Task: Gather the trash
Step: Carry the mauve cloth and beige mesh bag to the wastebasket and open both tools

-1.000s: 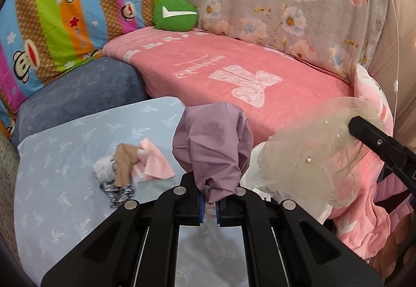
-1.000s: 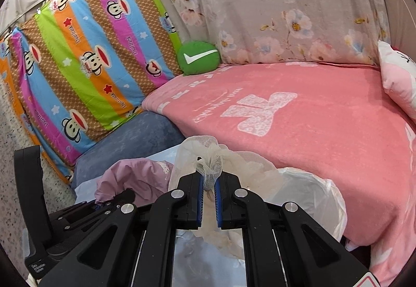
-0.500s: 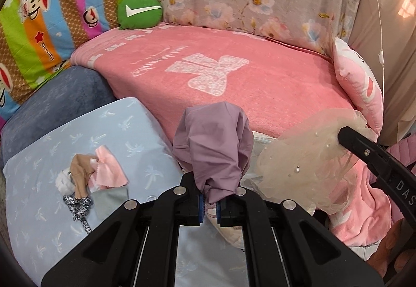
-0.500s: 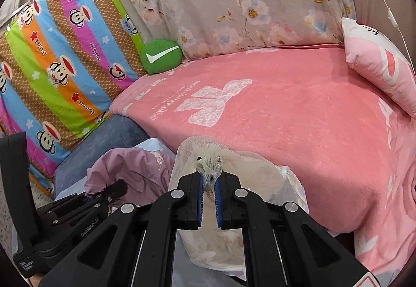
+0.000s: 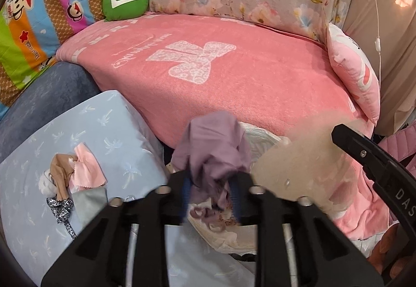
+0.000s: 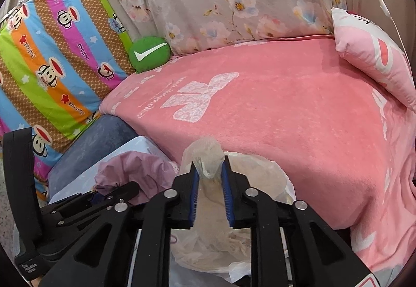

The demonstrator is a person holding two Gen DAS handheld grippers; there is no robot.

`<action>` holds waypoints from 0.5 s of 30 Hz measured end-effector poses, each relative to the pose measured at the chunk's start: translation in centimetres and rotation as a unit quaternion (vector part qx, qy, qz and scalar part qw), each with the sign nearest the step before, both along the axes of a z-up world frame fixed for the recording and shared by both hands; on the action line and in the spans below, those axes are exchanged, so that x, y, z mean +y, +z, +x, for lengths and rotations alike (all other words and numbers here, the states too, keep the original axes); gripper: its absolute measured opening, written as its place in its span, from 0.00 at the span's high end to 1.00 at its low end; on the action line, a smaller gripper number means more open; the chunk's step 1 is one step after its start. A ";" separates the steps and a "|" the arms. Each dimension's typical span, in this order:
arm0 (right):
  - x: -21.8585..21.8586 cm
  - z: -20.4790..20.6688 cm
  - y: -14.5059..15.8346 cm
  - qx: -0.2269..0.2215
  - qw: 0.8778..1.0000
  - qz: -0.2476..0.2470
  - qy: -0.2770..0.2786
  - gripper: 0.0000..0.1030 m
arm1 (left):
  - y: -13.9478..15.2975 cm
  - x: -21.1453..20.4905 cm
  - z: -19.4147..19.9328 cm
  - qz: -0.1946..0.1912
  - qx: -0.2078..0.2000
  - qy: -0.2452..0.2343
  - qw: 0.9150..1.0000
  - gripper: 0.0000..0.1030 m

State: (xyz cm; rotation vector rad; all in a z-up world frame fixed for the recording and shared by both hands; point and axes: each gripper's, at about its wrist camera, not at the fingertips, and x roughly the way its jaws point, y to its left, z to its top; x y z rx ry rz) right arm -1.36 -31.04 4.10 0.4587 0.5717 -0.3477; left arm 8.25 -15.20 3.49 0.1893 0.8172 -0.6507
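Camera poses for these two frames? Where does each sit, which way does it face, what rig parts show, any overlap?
Left wrist: on the left gripper, facing forward over the purple cloth between its open fingers, toward the pink blanket; the right gripper enters from the right.
Right wrist: on the right gripper, facing the same blanket over the mesh between its parted fingers; the left gripper shows lower left.
Shared: blanket, green cushion, white bag, both cloths.

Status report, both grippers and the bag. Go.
Left gripper open, purple cloth between the jaws. Right gripper open, mesh cloth between the jaws. Both over white bag. More scraps on blue cushion.
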 end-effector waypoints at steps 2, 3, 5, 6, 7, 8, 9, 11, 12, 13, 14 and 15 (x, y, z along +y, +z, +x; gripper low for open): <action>0.1 0.0 0.1 -0.002 1.000 -0.003 0.000 0.66 | 0.2 0.3 -0.1 -0.003 -0.011 0.011 1.000 0.38; 0.2 0.1 0.1 -0.002 1.000 -0.004 0.000 0.65 | 0.4 0.5 -0.1 -0.006 -0.018 0.016 1.000 0.31; 0.3 0.2 0.2 -0.002 1.000 -0.004 0.000 0.63 | 0.6 0.9 -0.1 -0.007 -0.021 0.021 1.000 0.29; 0.4 0.3 0.2 -0.002 1.000 -0.003 0.002 0.62 | 0.5 1.0 0.1 -0.007 -0.020 0.024 0.999 0.29; 0.5 0.4 0.2 -0.002 1.000 -0.003 0.004 0.62 | 0.5 1.2 0.2 -0.007 -0.019 0.027 0.999 0.29; 0.7 0.5 0.2 -0.001 1.000 -0.003 0.005 0.62 | 0.5 1.3 0.4 -0.008 -0.017 0.031 0.999 0.29; 0.9 0.6 0.2 0.000 1.000 -0.004 0.007 0.62 | 0.4 1.6 0.5 -0.009 -0.015 0.035 0.999 0.29; 1.3 0.8 0.2 0.002 1.000 -0.005 0.012 0.61 | 0.3 2.2 0.8 -0.011 -0.012 0.044 0.999 0.29; 1.4 0.9 0.2 0.002 1.000 -0.006 0.014 0.61 | 0.2 2.5 1.0 -0.012 -0.010 0.049 0.999 0.29; 1.6 1.0 0.1 0.003 1.000 -0.006 0.016 0.60 | 0.1 2.8 1.1 -0.013 -0.008 0.054 0.998 0.29; 1.8 1.1 0.1 0.004 1.000 -0.006 0.018 0.59 | 0.0 3.1 1.2 -0.014 -0.006 0.058 0.998 0.29; 2.1 1.2 0.1 0.005 1.000 -0.007 0.020 0.58 | -0.1 3.4 1.3 -0.015 -0.005 0.063 0.998 0.29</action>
